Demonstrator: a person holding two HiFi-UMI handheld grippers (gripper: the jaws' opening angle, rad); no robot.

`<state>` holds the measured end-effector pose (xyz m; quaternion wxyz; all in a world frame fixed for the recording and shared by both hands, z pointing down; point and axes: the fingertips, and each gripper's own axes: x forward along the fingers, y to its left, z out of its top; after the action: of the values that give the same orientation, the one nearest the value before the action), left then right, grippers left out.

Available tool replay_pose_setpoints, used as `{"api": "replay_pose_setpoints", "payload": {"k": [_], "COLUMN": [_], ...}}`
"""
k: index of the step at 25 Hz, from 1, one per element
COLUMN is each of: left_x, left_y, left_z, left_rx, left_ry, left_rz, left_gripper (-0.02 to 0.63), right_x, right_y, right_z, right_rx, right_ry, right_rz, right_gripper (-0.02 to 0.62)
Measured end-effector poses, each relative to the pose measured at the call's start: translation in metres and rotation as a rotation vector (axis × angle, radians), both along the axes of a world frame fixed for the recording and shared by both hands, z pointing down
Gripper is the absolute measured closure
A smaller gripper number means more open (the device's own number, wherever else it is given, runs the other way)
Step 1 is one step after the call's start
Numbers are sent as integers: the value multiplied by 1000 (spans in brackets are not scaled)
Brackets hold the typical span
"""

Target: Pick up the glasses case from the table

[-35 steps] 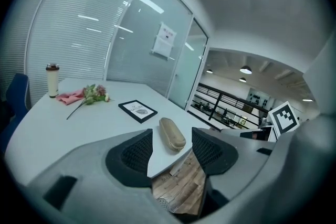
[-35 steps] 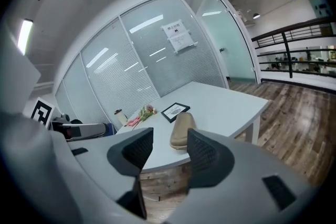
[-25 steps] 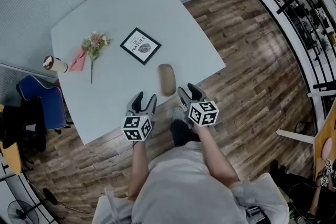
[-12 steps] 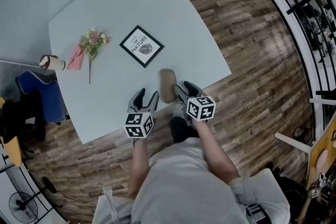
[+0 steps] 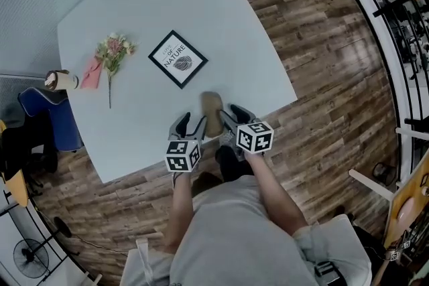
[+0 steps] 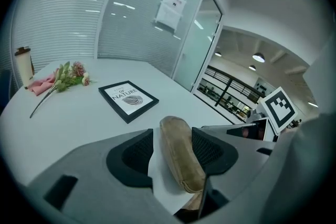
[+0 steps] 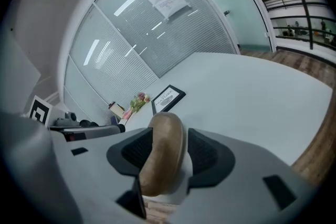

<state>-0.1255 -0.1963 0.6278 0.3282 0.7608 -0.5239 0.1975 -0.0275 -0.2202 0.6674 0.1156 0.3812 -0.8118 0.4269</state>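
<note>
Glasses case (image 5: 212, 112), tan and oblong, lies flat on the pale counter (image 5: 147, 3), just on the person's side of the framed print (image 5: 177, 59) and close to the counter's near edge. The left tool (image 5: 190, 122) and right tool (image 5: 232, 114) sit low on either side of it, each with jaws apart. Each tool's own view shows the case in the gap between its jaws, but neither pair of pads is clamped on it. The approach looks all but done, while the grasp and the lift have yet to happen. Count: one case, one print, two tools. Beyond the print, to its left, are one flower sprig (image 5: 110, 53), one pink packet (image 5: 91, 72) and one cup (image 5: 60, 81).
</note>
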Motion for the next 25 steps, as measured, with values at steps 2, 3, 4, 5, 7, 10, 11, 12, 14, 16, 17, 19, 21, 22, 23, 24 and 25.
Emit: {"api": "replay_pose_setpoints", "payload": {"k": [2,3,4,5,7,10,11,12,14,16,17,19,21,22,23,24,25], "left_x": [4,6,8,10,14,18,18,18,18,19,21,24,20,18,15,12,10], "left_y": [-2,-4,-6,-7,-7,-8,-9,-10,-12,-11,-10,-7,-8,-9,-10,-11,-11], "left_z": [8,12,14,16,20,26,27,29,33,37,40,45,48,48,48,48,48], "left_rx": [-14,-18,-21,-22,-24,-27,-27,-26,-23,-23,-26,-30,-28,-24,-19,-13,-7], "left_ry": [3,4,4,4,4,8,11,14,22,33,41,52,61,66,70,74,77], "left_rz": [-1,1,4,9,18,25,25,24,19,19,22,32,36,33,30,27,24], "left_gripper": [390,390,390,390,390,390,390,390,390,390,390,390,389,390,388,388,389], "right_x": [2,2,3,3,3,2,1,0,-1,-1,1,2,0,-1,-2,-4,-5], "right_y": [-1,-2,-3,-3,-2,-1,-1,-1,-4,-6,-5,-4,-4,-4,-4,-3,-3], "right_z": [3,4,4,4,3,1,1,0,-1,0,1,4,6,7,7,8,10], "right_rx": [-9,-13,-16,-18,-16,-17,-17,-15,-4,3,2,-4,-10,-13,-16,-19,-24], "right_ry": [-8,-14,-21,-27,-31,-42,-47,-52,-58,-60,-59,-62,-77,-85,-93,-99,-105], "right_rz": [-2,-1,0,0,-3,-9,-10,-11,-10,-4,1,10,21,25,27,27,27], "right_gripper": [390,390,390,390,390,390,390,390,390,390,390,390,390,390,390,390,386]}}
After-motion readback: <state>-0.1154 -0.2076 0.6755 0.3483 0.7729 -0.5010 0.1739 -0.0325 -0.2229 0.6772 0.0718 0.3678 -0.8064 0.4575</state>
